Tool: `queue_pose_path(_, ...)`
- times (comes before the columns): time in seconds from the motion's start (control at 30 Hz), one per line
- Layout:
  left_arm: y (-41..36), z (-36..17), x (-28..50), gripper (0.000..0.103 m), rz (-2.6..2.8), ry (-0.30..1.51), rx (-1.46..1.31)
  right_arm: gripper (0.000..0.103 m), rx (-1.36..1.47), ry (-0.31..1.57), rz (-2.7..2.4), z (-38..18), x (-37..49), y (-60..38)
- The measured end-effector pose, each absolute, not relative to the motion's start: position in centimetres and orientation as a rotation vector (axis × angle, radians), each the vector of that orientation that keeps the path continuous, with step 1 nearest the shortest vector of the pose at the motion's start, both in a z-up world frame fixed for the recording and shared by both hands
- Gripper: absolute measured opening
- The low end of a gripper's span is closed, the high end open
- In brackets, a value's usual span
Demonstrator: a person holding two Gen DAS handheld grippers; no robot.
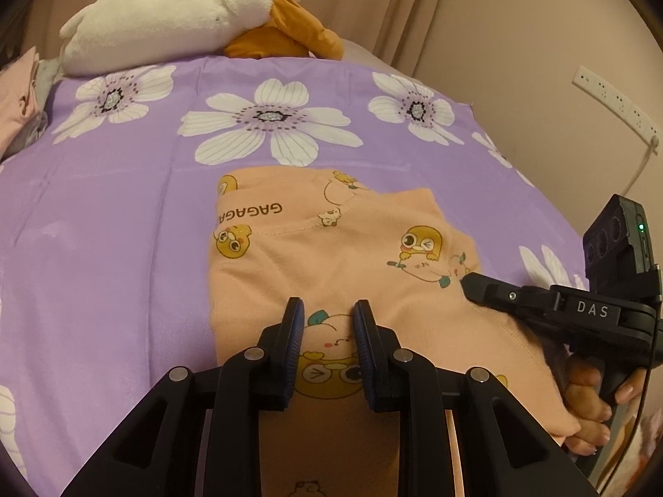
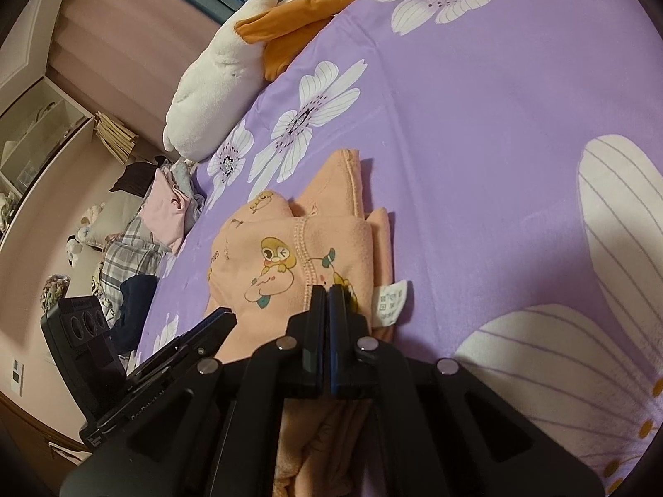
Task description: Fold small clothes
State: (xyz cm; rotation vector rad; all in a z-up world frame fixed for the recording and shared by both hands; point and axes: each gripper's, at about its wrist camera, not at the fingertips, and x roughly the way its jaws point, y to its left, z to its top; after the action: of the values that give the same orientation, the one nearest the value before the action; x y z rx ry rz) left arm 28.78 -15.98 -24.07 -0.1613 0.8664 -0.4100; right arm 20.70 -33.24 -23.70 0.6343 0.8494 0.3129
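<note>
A small peach garment (image 1: 331, 256) printed with yellow cartoon chicks lies partly folded on the purple flowered bedsheet (image 1: 124, 215). My left gripper (image 1: 328, 310) is open, its fingers a short way apart just over the garment's near part. My right gripper (image 1: 470, 281) comes in from the right, its tip on the garment's right side. In the right wrist view the right gripper (image 2: 328, 294) has its jaws together, pinching the garment's stitched edge (image 2: 306, 256). A white care label (image 2: 391, 296) sticks out beside it. The left gripper (image 2: 219, 319) shows at lower left.
A white and orange plush toy (image 1: 178, 16) lies at the bed's far edge. A pile of other clothes (image 2: 165, 207) sits at the bed's left end. A white power strip (image 1: 613, 99) hangs on the wall to the right. Shelves (image 2: 37, 136) stand beyond the bed.
</note>
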Motion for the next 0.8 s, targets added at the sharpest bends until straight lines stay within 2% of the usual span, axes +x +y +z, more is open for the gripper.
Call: queue_pose_path(0.8,-16.09,-23.91,28.64,0.025,-0.402,0.859,-0.151,0.001,0.655,0.851,0.321,-23.76,20.71,-33.35)
